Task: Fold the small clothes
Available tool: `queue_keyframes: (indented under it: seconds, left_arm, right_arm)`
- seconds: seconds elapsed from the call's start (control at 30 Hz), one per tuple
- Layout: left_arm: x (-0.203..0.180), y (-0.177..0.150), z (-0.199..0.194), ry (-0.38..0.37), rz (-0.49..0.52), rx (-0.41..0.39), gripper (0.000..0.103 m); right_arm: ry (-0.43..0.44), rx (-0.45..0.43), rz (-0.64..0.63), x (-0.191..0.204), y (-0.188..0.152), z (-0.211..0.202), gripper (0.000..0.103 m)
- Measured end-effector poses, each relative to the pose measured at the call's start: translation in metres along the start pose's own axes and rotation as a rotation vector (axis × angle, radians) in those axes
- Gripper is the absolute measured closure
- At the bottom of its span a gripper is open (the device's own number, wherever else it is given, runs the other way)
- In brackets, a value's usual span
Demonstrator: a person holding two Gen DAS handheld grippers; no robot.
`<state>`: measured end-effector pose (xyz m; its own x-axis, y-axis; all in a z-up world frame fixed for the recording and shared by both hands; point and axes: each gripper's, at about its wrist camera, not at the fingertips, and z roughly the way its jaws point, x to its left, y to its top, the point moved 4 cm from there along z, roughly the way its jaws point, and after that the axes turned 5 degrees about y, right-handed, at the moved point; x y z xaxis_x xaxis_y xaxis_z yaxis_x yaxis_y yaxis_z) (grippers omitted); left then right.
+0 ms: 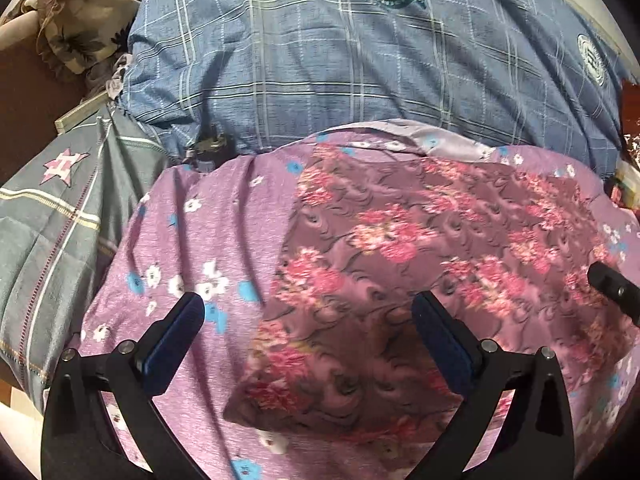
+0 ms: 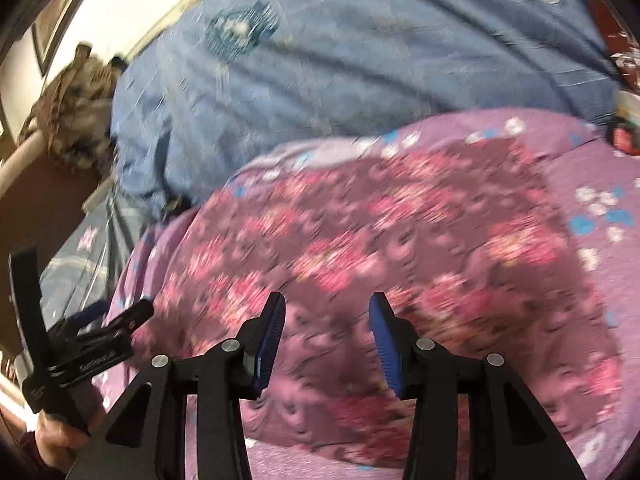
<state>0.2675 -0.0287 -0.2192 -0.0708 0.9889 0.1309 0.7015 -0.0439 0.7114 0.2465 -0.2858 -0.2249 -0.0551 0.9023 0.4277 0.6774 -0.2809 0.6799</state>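
Left wrist view. Left gripper [image 1: 308,320]: one, jaws spread wide, nothing between the pads, hovering above the cloth. Floral garment [image 1: 420,240]: one, dark mauve with pink blossoms, lying flat and apparently already folded into a rough rectangle on the lilac sheet [image 1: 192,240]. Blue checked quilt [image 1: 340,72]: one, bunched behind the garment. Grey striped cover [image 1: 52,220]: one, at the left. A tip of the right gripper [image 1: 612,284] shows at the right edge.

Right wrist view, blurred. Right gripper [image 2: 327,328]: one, jaws about half apart, empty, above the near edge of the garment [image 2: 360,248]. The left gripper [image 2: 92,340] appears low left, held by a hand [image 2: 60,436].

Judgement: the fold looks largely done. For a further fold, each gripper would do well to pinch one near corner, lift together, keeping the edge taut, and lay it squarely onto the far edge.

Count: two grippers, one garment, one sheet, one quilt.
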Motion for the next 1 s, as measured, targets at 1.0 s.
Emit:
queue_keyframes:
  seconds: [1.0]
  left_arm:
    - [-0.073, -0.003, 0.011, -0.044, 0.064, 0.042, 0.000]
  right_arm:
    - [-0.165, 0.015, 0.148, -0.083, 0.006, -0.009, 0.065]
